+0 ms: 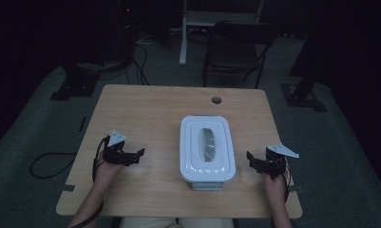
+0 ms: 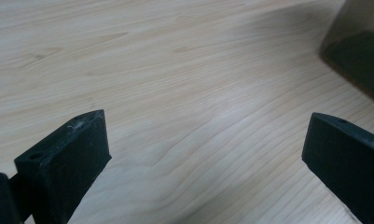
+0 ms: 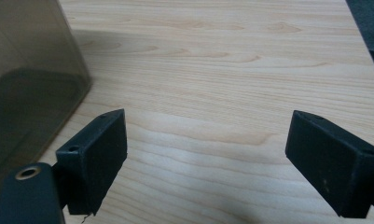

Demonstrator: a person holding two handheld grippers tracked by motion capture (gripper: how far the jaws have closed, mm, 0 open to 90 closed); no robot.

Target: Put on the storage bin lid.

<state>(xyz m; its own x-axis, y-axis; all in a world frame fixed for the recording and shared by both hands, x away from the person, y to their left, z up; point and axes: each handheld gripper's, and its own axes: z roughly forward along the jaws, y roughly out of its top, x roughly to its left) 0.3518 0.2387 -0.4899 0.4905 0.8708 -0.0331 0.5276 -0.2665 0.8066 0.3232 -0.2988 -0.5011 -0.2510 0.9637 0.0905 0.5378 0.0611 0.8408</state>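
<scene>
Seen from above: white-lidded storage box point(image 1: 207, 148) standing near the middle of the wooden table point(image 1: 145, 109), slightly right of centre, lid closed, clear oval window in its top. Left gripper point(image 1: 139, 154) resting on the table well apart from the box's left side, jaws spread wide with nothing between them but bare wood grain. Right gripper point(image 1: 249, 157) near the box's right side, also spread wide and empty, the box's smoky translucent wall point(image 3: 31, 88) showing at the left of the right gripper view.

Likely risks from here: uneven approach, one side arriving first and shoving the box across the smooth tabletop; jaws closing on the sloped lid rim and slipping off; lopsided lift tilting the box. Latch at the near end too small to judge.
</scene>
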